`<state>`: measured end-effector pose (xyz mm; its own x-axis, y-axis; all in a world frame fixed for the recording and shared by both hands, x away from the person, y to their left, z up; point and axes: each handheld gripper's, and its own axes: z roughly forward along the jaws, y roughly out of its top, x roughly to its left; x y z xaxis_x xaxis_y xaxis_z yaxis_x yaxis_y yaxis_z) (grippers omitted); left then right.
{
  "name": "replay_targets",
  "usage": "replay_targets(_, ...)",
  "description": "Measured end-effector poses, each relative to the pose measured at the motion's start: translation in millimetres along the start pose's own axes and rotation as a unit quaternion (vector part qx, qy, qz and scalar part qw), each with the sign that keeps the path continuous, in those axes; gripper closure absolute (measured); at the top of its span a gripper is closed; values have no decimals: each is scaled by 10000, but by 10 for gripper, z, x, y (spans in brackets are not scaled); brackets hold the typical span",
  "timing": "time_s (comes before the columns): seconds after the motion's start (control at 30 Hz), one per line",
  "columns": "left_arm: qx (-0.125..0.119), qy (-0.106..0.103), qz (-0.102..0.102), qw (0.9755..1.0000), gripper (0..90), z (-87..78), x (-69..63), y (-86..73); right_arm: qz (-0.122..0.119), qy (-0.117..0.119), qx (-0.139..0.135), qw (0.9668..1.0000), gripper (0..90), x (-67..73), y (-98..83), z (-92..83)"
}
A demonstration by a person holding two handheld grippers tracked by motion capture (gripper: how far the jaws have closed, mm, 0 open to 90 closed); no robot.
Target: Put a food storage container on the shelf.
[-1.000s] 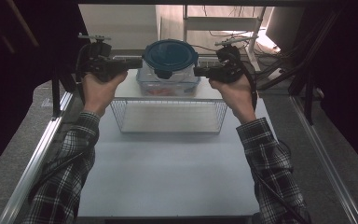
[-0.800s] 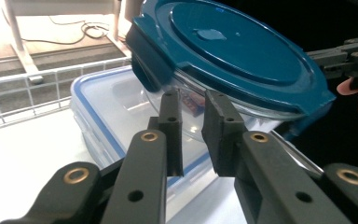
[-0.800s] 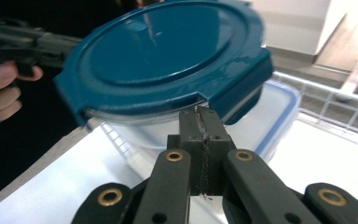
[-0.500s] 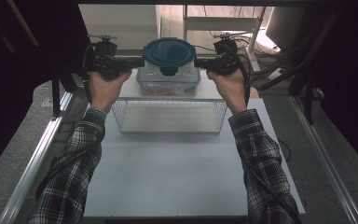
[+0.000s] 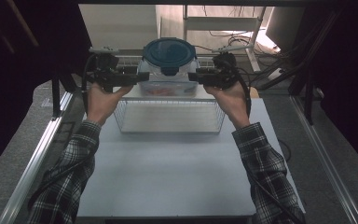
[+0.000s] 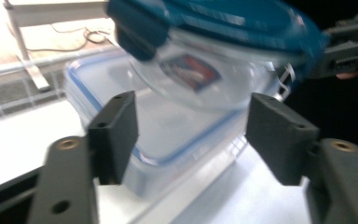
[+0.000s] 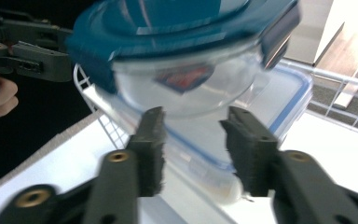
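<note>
A round clear bowl with a dark teal clip lid (image 5: 168,52) sits on a flat rectangular box with a blue-rimmed lid (image 5: 168,87), which rests on a white wire rack (image 5: 168,119). My left gripper (image 5: 142,77) is at the bowl's left side and my right gripper (image 5: 192,77) at its right. Both sets of jaws have just been opening. In the left gripper view my own gripper (image 6: 193,105) stands open just short of the bowl (image 6: 200,79). In the right gripper view my own gripper (image 7: 194,116) is also open below the bowl (image 7: 182,79), with nothing between the pads.
The rack stands at the far end of the white table (image 5: 168,177). Metal rails (image 5: 42,154) run along both sides. Behind the rack are a white frame (image 5: 223,23) and loose cables on the floor.
Both grippers have sunk slightly with the bowl. Their jaws, closed at the bowl's lid edges before, now stand apart from it.
</note>
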<state>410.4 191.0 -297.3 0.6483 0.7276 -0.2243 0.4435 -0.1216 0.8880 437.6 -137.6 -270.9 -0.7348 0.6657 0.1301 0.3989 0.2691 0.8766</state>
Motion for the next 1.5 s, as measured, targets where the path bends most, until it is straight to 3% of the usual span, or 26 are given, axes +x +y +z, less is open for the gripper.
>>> replay_targets(0.17,104,-167,37,9998,243,22,-63,-192,-169,12,66,9998,374,61,-189,-3)
replay_targets(0.4,302,-184,89,9993,206,51,-174,-483,-359,52,129,9993,220,147,-439,-48)
replay_targets(0.67,434,-315,142,9985,134,80,-307,-777,-342,141,154,9992,136,158,-688,-69)
replay_targets(0.9,522,-387,136,9978,105,94,-395,-1117,-490,151,308,9982,60,194,-980,-37)
replay_targets(1.1,601,-310,150,9976,72,58,-472,-1517,-639,102,370,9972,17,238,-1346,-41)
replay_targets(1.3,734,-48,66,9973,50,43,-486,-2081,-637,161,602,9960,13,250,-1865,-18)
replay_targets(1.43,850,165,273,9959,45,52,-489,-2336,-598,103,717,9956,15,239,-2153,40)
replay_targets(1.5,853,172,283,9958,50,64,-491,-2423,-544,106,781,9954,15,239,-2260,62)
